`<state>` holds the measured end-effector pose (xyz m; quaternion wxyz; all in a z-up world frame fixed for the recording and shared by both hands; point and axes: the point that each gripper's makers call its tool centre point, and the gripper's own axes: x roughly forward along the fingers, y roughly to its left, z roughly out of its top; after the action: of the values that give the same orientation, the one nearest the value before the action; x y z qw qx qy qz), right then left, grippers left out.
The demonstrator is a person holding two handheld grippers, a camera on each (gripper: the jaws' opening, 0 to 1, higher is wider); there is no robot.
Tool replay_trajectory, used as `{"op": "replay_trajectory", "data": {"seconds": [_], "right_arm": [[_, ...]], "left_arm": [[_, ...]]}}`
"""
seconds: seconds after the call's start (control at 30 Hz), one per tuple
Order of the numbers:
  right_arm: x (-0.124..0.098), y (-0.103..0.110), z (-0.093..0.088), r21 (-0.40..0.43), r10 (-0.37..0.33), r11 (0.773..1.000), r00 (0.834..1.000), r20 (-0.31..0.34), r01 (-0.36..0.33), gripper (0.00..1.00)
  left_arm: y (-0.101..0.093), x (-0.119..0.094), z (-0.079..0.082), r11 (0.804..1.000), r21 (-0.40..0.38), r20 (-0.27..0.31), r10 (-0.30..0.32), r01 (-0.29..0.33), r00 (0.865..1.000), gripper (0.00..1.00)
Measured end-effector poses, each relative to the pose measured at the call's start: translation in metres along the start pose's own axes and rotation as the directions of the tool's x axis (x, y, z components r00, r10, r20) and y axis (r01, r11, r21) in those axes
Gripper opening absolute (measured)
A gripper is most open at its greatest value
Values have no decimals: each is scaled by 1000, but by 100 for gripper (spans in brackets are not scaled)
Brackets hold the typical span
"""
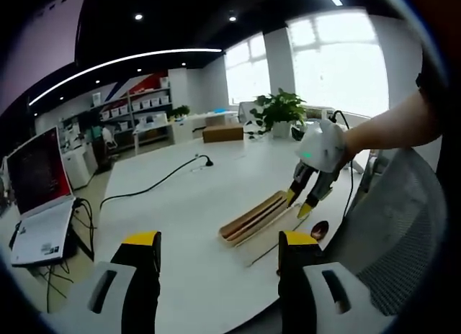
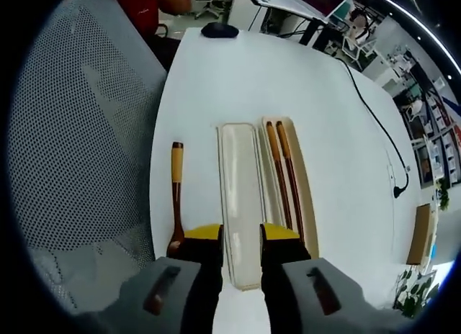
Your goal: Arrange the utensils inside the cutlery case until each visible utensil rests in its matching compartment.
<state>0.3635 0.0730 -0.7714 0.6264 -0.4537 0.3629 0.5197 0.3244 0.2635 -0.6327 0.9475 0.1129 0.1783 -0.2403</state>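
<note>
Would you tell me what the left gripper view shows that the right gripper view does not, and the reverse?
Left gripper view: the right gripper near the case, a laptop, a plant. Right gripper view: two chopsticks lying in the case, a mouse. Both: the case, the spoon beside it, the white table.

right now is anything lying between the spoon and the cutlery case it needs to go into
Nothing visible does. In the right gripper view the spoon lies on the table beside the case, with bare table between it and the clear lid. The chopsticks already rest in the case's far side.
</note>
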Motion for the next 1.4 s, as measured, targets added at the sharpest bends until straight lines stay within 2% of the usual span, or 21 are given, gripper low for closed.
{"op": "replay_trajectory", "data": {"seconds": [0.4, 0.63, 1.07, 1.4], "right_arm": [[10, 30, -3, -7, 77, 997, 997, -2, -77, 17], [16, 49, 4, -26, 146, 989, 989, 13, -146, 18], [24, 66, 4, -36, 205, 978, 979, 6, -205, 17], [40, 79, -4, -60, 246, 967, 968, -47, -248, 16]], "left_arm": [[-2, 1, 0, 1000, 10, -4, -4, 5, 1000, 68], [-2, 1, -1, 1000, 11, -7, -4, 4, 1000, 67], [1, 0, 0, 1000, 0, -1, 9, -9, 1000, 67], [1, -1, -1, 1000, -5, -3, 12, -12, 1000, 67]]}}
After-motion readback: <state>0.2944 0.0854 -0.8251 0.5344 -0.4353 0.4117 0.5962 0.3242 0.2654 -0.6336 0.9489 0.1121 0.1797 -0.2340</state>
